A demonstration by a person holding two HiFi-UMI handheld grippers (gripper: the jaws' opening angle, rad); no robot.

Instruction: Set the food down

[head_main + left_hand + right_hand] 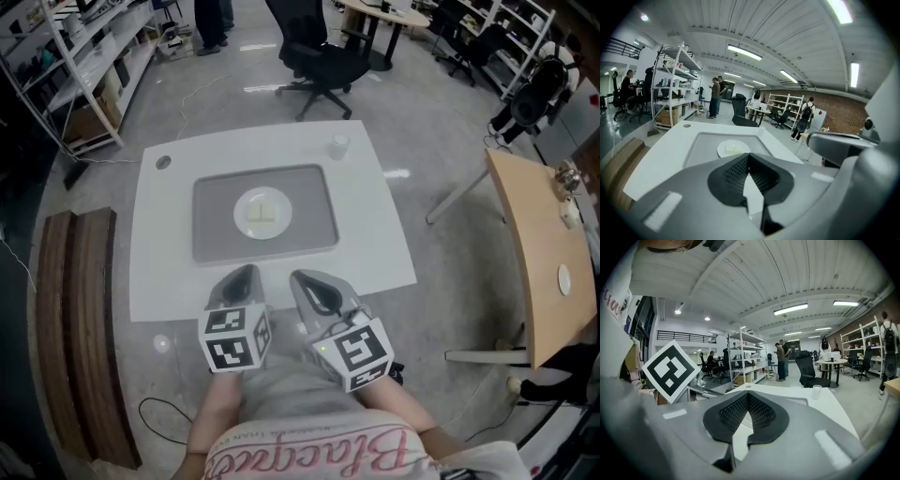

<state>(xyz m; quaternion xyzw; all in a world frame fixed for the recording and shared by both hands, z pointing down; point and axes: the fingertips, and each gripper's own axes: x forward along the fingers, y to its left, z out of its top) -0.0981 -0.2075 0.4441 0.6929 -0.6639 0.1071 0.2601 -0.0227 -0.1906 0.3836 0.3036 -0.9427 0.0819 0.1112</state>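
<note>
1. hovering over the table's [169,253] near edge, left gripper [246,273], jaws pressed together on nothing.
2. resting on the plate [241,217] mid grey mat [214,230], pale food [263,210], well apart from both grippers.
3. hanging beside the left one, right gripper [305,278], jaws closed, empty.

Grey hand-held grippers [246,277] [315,283] bear black-white, seemingly printed markers [234,343].

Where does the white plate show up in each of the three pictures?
Head view: the plate is near the middle, on the grey mat.
Left gripper view: the plate is just left of centre, on the same mat.
Right gripper view: the plate cannot be seen.
Shared landmark: the black office chair beyond the table's far edge.
</note>
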